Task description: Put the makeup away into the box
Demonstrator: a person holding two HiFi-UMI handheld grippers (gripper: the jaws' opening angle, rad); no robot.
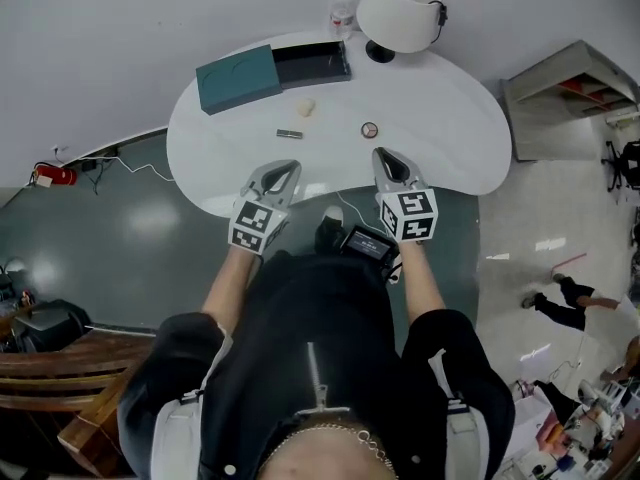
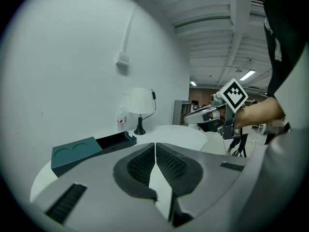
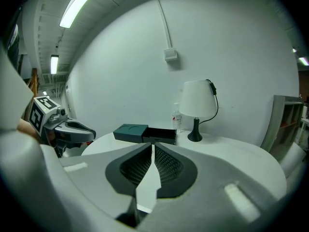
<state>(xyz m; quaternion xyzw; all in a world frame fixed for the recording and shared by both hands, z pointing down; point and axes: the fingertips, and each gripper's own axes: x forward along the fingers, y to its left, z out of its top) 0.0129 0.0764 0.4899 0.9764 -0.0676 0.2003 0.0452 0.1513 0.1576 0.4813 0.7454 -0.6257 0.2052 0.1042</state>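
While the person's left claw (image 1: 289, 167) and right claw (image 1: 384, 155) hang clenched and empty over the near edge of the white desk (image 1: 450, 118), a dark tube (image 1: 289, 133), a pale lump (image 1: 306, 108) and a round compact (image 1: 370, 129) lie apart mid-desk, short of the teal box (image 1: 238, 78), its drawer (image 1: 312, 65) open, by the lamp (image 1: 400, 8).

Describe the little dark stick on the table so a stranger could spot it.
Start at the white table and find the teal box at its far edge. Just nearer the person lie three small things: a pale lump, a round disc, and the dark stick, the only long, thin one.
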